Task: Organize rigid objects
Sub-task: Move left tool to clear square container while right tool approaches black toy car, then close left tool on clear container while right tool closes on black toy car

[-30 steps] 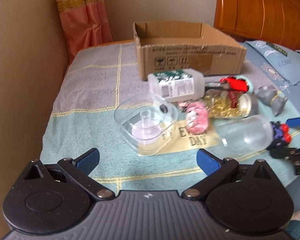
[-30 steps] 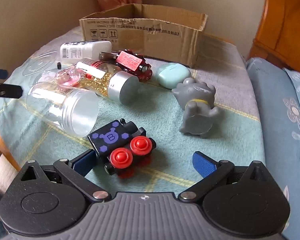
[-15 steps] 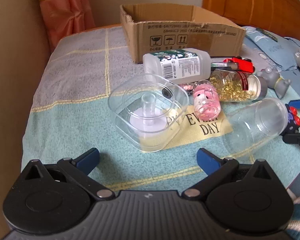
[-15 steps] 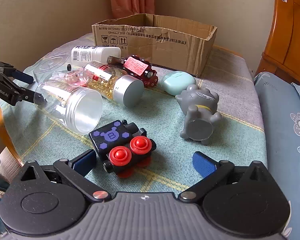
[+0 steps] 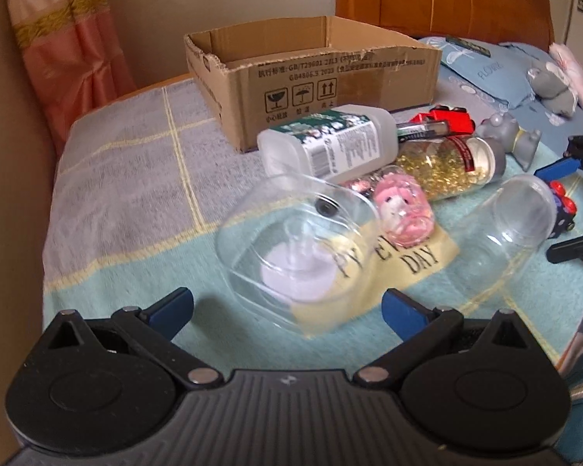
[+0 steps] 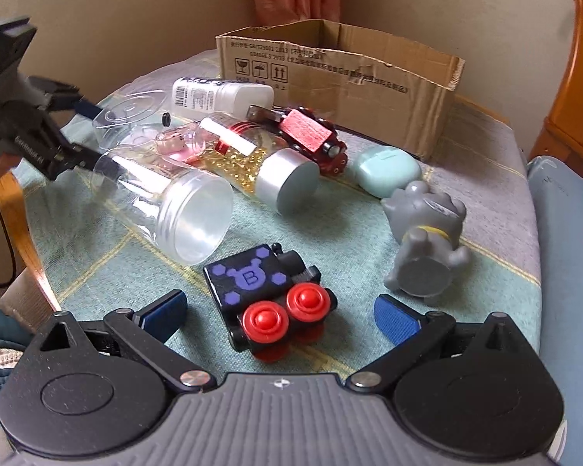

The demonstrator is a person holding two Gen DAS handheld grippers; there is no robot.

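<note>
Clear lidded container motion-blurred, box interior hidden, label print unreadable

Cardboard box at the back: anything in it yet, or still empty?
Cannot tell fully. The cardboard box is open-topped and only bare inner walls show; its floor is hidden behind the front wall in both wrist views.

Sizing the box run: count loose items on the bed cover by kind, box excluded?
Clear containers: 4 – square tub, empty jar, gold-bead jar, pink-figure capsule
White bottle: 1
Toy vehicles: 2 – black, red
Grey figurine: 1
Mint case: 1
Small black cap: 1
Total: 10
</note>
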